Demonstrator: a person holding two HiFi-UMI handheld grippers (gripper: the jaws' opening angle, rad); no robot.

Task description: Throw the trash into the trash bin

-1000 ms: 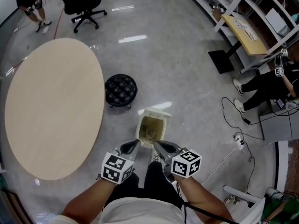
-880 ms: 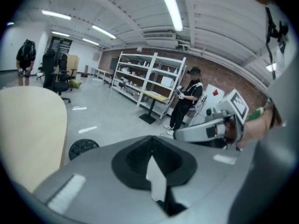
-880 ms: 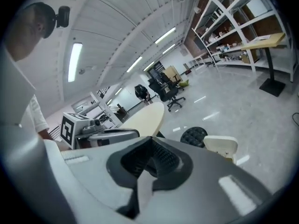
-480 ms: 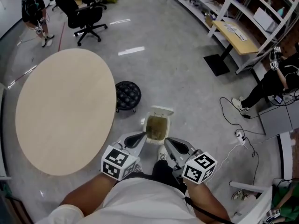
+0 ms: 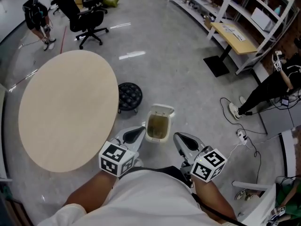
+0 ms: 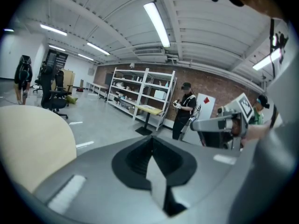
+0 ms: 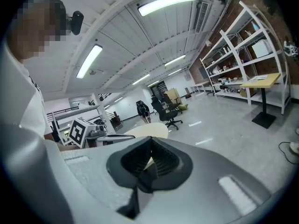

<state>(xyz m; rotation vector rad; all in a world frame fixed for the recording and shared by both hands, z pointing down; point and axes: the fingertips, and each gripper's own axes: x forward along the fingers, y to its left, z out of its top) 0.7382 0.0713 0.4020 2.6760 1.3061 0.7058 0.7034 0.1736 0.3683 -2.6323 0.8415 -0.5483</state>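
**A:** Closest in, the left gripper [image 5: 139,130] and right gripper [image 5: 178,136] are seen from above. Only in the gripper views are both pairs of fingers shown pressed together, with nothing held.

**B:** Since a second ago, both have been lifted and spread wider. The trash bin [image 5: 167,126] is found on the floor just beyond and between them: cream, lid flipped back, brownish inside. Farther left, a stool [image 5: 129,95] and a round table [image 5: 66,109] are seen.
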